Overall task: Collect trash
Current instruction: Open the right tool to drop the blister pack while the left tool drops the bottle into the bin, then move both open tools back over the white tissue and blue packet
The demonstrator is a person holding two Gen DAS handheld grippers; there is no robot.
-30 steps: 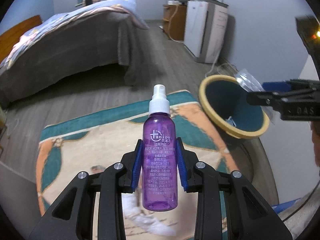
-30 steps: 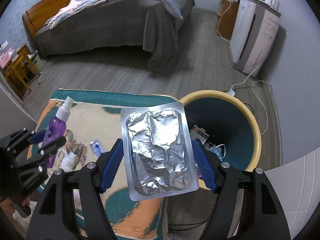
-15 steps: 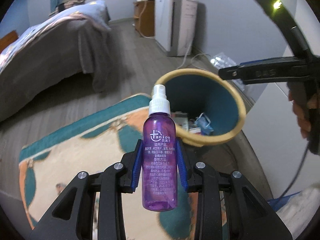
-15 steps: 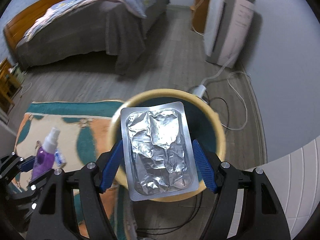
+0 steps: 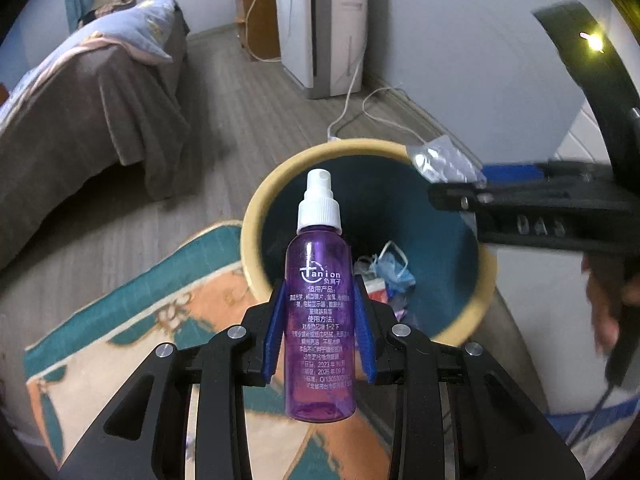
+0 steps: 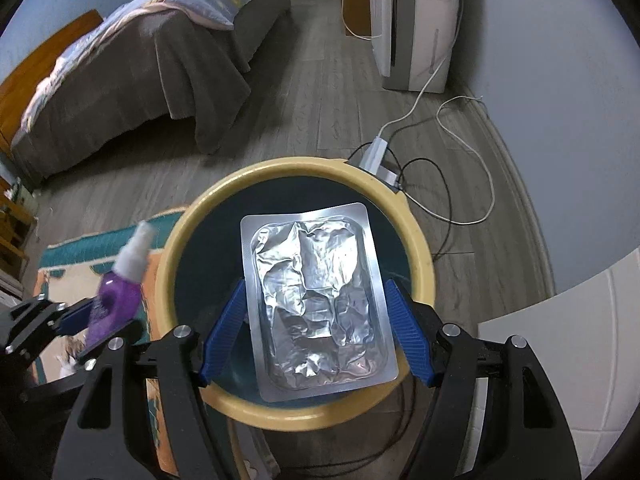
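bin mouth (image 6: 420,240) open below, rim all round, cables (image 6: 448,184) behind

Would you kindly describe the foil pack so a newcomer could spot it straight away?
Find the round bin with the yellow rim on the floor by the patterned rug. Above its mouth, the right gripper clamps the foil pack: a flat, crinkled silver rectangle, unlike the purple spray bottle beside it.

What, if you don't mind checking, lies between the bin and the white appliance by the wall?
In the right wrist view, bare wood floor with a white power strip and looping cables lies between the bin and the white appliance.
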